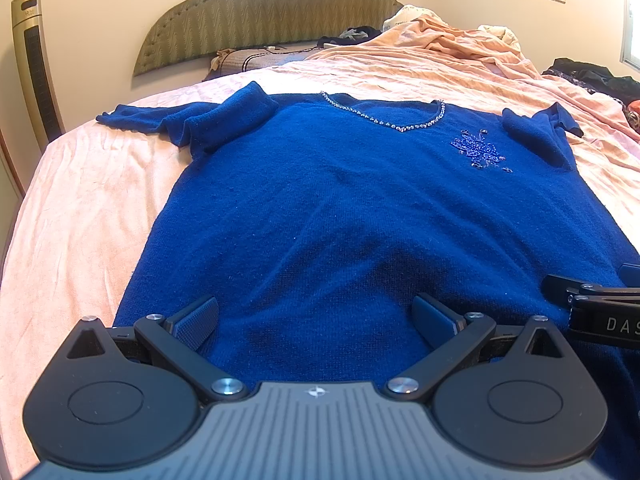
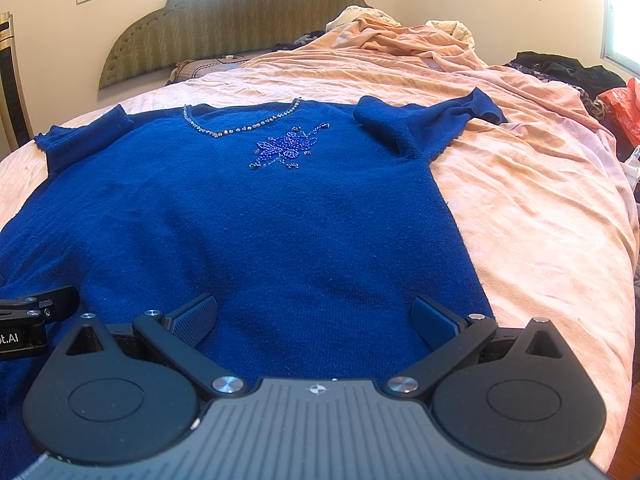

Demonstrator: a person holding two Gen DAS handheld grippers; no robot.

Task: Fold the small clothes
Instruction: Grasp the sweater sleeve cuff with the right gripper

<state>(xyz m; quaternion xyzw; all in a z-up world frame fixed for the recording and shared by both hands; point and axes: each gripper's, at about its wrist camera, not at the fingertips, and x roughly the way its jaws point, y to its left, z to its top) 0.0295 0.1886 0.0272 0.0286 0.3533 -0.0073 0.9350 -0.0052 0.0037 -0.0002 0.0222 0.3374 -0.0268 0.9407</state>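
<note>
While both grippers' fingers [image 1: 208,320] gape empty, sweater [image 1: 340,208] flat, perhaps clothes [image 2: 560,68] beyond.

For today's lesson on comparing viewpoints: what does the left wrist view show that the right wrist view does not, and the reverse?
Only the left wrist view shows the left gripper with its jaws apart and the sweater's left sleeve spread out. Only the right wrist view shows the right gripper head-on, also open, and an orange bag at the bed's edge. Both show the blue sweater flat on the pink sheet, its beaded flower and the headboard.
</note>
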